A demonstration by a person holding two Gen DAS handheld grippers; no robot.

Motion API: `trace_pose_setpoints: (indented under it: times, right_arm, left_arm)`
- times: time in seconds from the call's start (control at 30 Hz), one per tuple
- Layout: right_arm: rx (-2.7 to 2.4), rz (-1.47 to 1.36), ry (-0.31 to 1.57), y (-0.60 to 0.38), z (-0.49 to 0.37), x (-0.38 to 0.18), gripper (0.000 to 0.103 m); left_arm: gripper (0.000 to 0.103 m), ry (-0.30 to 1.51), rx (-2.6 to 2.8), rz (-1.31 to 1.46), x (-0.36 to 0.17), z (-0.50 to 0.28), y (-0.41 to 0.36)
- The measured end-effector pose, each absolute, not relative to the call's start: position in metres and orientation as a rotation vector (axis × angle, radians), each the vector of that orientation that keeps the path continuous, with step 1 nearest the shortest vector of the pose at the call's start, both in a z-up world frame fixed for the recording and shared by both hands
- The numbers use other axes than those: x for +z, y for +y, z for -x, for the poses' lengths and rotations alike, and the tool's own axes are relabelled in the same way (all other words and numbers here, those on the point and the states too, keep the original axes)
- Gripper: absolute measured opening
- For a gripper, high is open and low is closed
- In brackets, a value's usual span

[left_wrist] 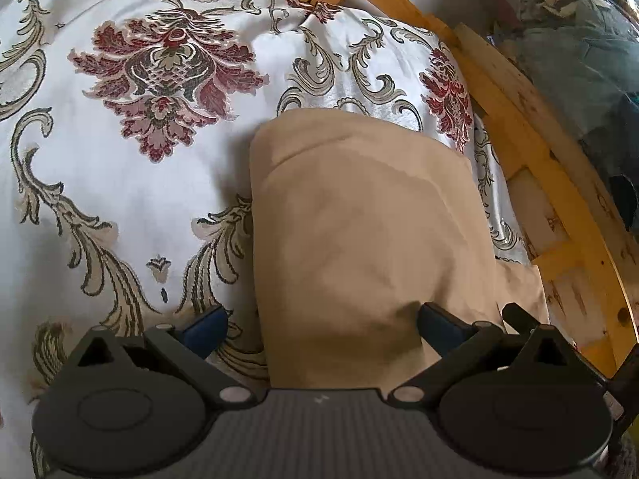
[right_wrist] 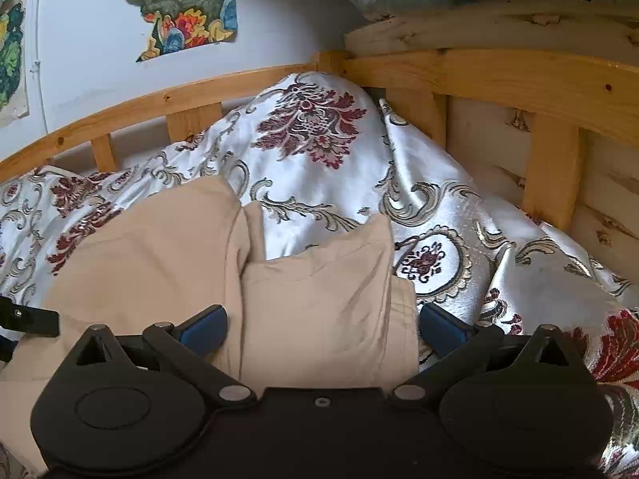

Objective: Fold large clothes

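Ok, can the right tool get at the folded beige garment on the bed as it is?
Probably yes. The right tool stands open right over the beige garment, the fabric lying between its blue fingers, with nothing covering it on the patterned bedspread.

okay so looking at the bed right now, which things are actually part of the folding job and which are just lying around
Part of the job:
beige garment
left gripper
right gripper

Just there:
floral bedspread
wooden bed frame
wall pictures
pile of clothes

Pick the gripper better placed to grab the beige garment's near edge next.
Probably right. The right gripper has its open jaws straddling a folded flap of the garment; the left gripper straddles only the garment's side edge.
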State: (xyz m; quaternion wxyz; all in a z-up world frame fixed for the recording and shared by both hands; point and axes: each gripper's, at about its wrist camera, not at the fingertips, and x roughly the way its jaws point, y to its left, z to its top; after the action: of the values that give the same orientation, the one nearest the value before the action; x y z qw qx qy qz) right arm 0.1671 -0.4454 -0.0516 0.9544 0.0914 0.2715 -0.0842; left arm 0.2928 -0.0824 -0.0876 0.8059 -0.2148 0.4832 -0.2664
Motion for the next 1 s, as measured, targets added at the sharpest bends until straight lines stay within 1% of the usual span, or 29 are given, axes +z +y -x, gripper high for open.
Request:
trace_pose_setpoints:
  times: [0.17, 0.27, 0.33, 0.47, 0.5, 0.53, 0.57, 0.6, 0.63, 0.67, 0.7, 0.73, 0.83, 0.87, 1.0]
  right_arm:
    - [-0.163, -0.259, 0.525, -0.451, -0.164, -0.047, 0.097]
    - [-0.159, -0.285, 0.521, -0.454, -0.164, -0.047, 0.09]
    - [-0.163, -0.26, 0.536, -0.452, -0.166, -0.048, 0.08]
    - [-0.153, -0.221, 0.553, -0.449, -0.169, -0.053, 0.071]
    - [-0.145, -0.219, 0.551, -0.448, -0.169, -0.053, 0.066]
    - [-0.135, -0.219, 0.551, -0.449, -0.168, -0.053, 0.061]
    - [-0.124, -0.216, 0.549, -0.448, -0.168, -0.053, 0.058]
    - [-0.113, -0.211, 0.552, -0.447, -0.168, -0.052, 0.051]
    - [-0.104, -0.21, 0.552, -0.446, -0.167, -0.051, 0.044]
    - [-0.095, -0.212, 0.553, -0.445, -0.167, -0.05, 0.04]
    - [-0.09, -0.216, 0.552, -0.443, -0.166, -0.049, 0.034]
    - [-0.082, -0.219, 0.547, -0.441, -0.165, -0.046, 0.027]
    - [-0.035, -0.182, 0.497, -0.427, -0.157, -0.033, 0.02]
    - [-0.018, -0.159, 0.474, -0.42, -0.155, -0.027, 0.02]
    - [0.045, -0.113, 0.379, -0.385, -0.158, 0.0, 0.016]
  left_arm:
    - [0.103, 1.054, -0.591, 0.435, -0.086, -0.299, -0.084]
    - [0.103, 1.071, -0.614, 0.426, -0.086, -0.303, -0.086]
    - [0.103, 1.093, -0.635, 0.437, -0.088, -0.307, -0.088]
    - [0.102, 1.149, -0.666, 0.454, -0.09, -0.316, -0.093]
    - [0.099, 1.149, -0.674, 0.435, -0.088, -0.317, -0.096]
    - [0.09, 1.138, -0.698, 0.416, -0.082, -0.316, -0.1]
    - [0.087, 1.131, -0.692, 0.392, -0.077, -0.314, -0.103]
    - [0.085, 1.119, -0.682, 0.354, -0.07, -0.311, -0.107]
    - [0.081, 1.106, -0.669, 0.322, -0.065, -0.307, -0.11]
    - [0.075, 1.094, -0.655, 0.296, -0.06, -0.304, -0.114]
    - [0.073, 1.076, -0.642, 0.263, -0.053, -0.3, -0.117]
    - [0.068, 1.054, -0.627, 0.234, -0.045, -0.294, -0.12]
    - [0.061, 0.999, -0.596, 0.166, -0.023, -0.279, -0.126]
    - [0.058, 0.982, -0.589, 0.147, -0.015, -0.276, -0.124]
    - [0.055, 0.888, -0.567, 0.113, 0.019, -0.272, -0.098]
